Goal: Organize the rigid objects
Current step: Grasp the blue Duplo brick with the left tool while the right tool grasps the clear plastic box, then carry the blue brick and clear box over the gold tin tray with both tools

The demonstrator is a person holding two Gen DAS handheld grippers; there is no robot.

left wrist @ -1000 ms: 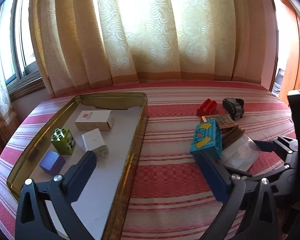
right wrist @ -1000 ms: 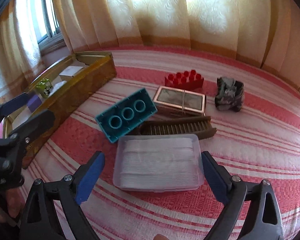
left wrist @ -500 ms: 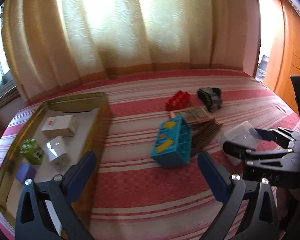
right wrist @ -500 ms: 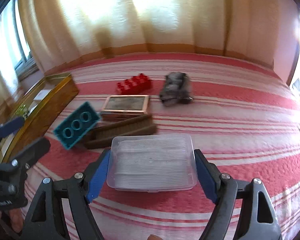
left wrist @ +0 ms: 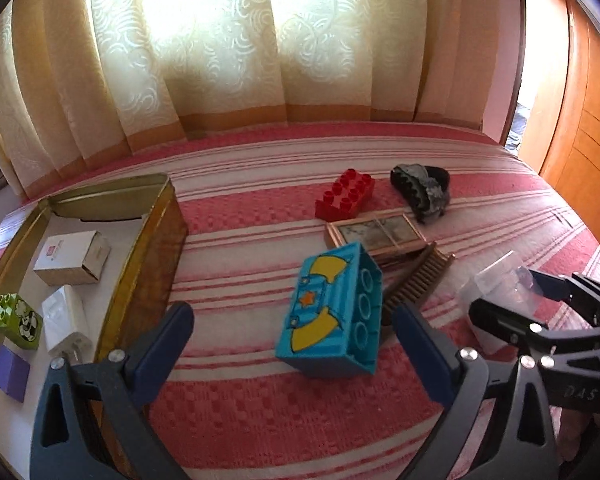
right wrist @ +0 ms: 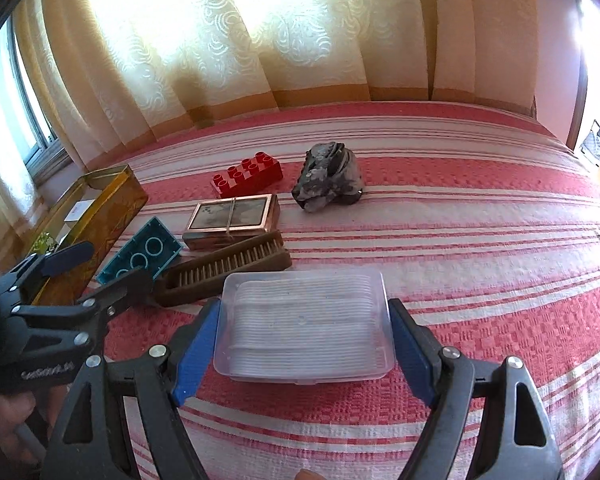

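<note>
- Two grippers in view over a red-and-white striped bedspread (right wrist: pixel 480 208).
- Right gripper (right wrist: pixel 304 344): both blue pads pressed against the short sides of a clear plastic box (right wrist: pixel 306 324) — box clamped between them, sitting low over the bedspread.
- Left gripper (left wrist: pixel 292 344): jaws wide, nothing gripped; a turquoise brick (left wrist: pixel 334 312) lies tilted between and just ahead of the fingertips, not touched.
- Brown brush (right wrist: pixel 224 268) lies just beside the turquoise brick; copper-framed box (right wrist: pixel 234 220), red brick (right wrist: pixel 248 174) and grey crumpled object (right wrist: pixel 328 178) beyond it.
- Gold tin tray (left wrist: pixel 140 264) at left — holds a white carton (left wrist: pixel 72 258), white charger (left wrist: pixel 66 320), green block (left wrist: pixel 16 320), purple cube (left wrist: pixel 10 372).
</note>
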